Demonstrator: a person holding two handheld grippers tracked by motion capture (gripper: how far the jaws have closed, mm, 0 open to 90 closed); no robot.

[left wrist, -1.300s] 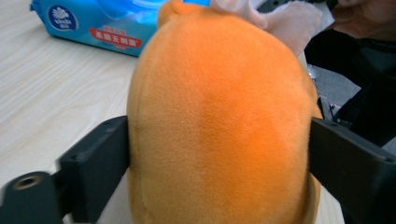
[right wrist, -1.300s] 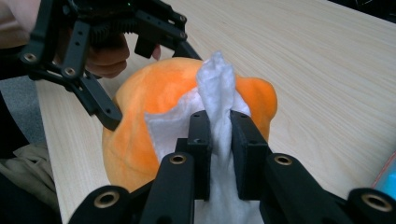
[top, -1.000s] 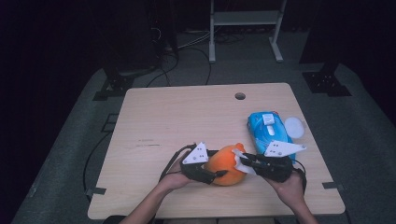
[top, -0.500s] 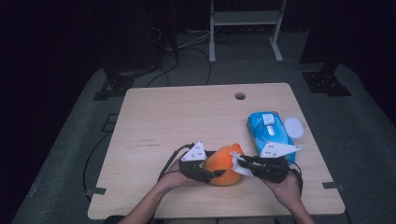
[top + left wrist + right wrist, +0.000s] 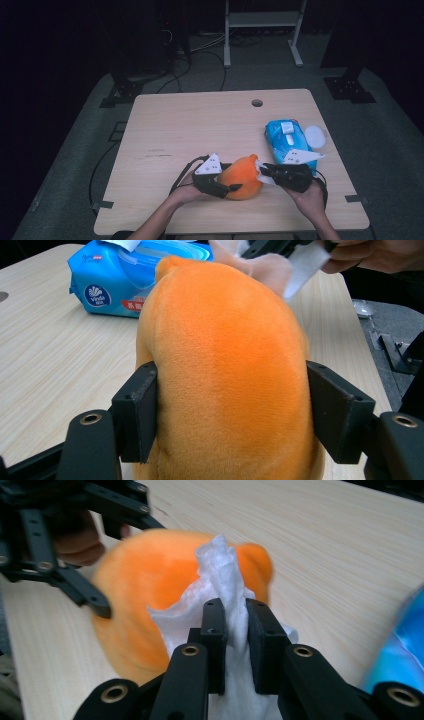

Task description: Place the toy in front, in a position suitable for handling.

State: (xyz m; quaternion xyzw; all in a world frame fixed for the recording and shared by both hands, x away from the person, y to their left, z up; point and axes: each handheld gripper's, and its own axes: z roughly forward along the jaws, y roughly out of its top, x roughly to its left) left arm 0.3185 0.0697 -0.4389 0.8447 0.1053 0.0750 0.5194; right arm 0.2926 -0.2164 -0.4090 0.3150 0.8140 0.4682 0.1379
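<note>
Our left gripper (image 5: 231, 189) clamps the orange plush toy (image 5: 241, 176) while our right gripper (image 5: 261, 173), pinching a white wet wipe (image 5: 226, 587), meets it at 3 o'clock, wiping barely begun.

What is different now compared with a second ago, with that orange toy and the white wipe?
Very little. The right gripper, jaws shut on the white wipe, has eased slightly closer in against the orange plush toy. Nothing was picked up or let go. The left gripper clamps the toy as before, and the blue wipes pack and the round white lid lie where they were on the table.
</note>
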